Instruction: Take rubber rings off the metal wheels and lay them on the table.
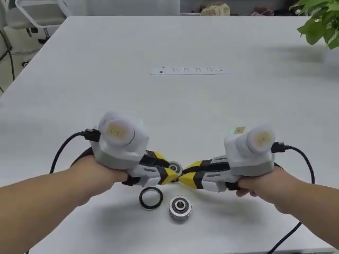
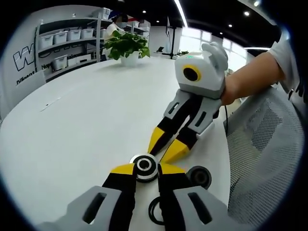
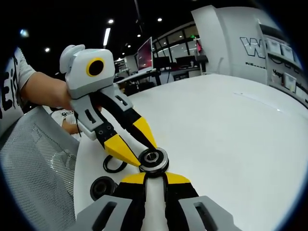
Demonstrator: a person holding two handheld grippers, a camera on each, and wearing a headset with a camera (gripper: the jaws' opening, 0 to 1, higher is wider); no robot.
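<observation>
- Black rubber goes round the held wheel point(image 2: 145, 165). That is the rubber ring point(image 3: 154, 170) to take off. The wheel is just above the white table point(image 1: 212, 106), close to the near edge, between the two tongs.
- The left gripper point(image 1: 168, 175) has its yellow tips closed on the wheel, one tip on each side.
- The right gripper point(image 2: 166, 147) comes in from the other side. Its tips are almost together and touch the wheel's rim. I cannot tell if they have hold of the rubber.
- A loose ring point(image 1: 151, 198) lies flat on the table, just nearer than the tongs. A second wheel point(image 1: 180, 207) sits just to its right, not touching it.
- I think the step now is to pull the rubber ring off the held wheel.
- To do it well, the left gripper should hold tight so the wheel cannot spin or slip.
- The right gripper should pinch only the soft black edge, then peel it off slowly, bit by bit.
- A fast tug could pop the wheel out, and it may roll away.
- After that, the ring can go down flat beside the loose ring.
</observation>
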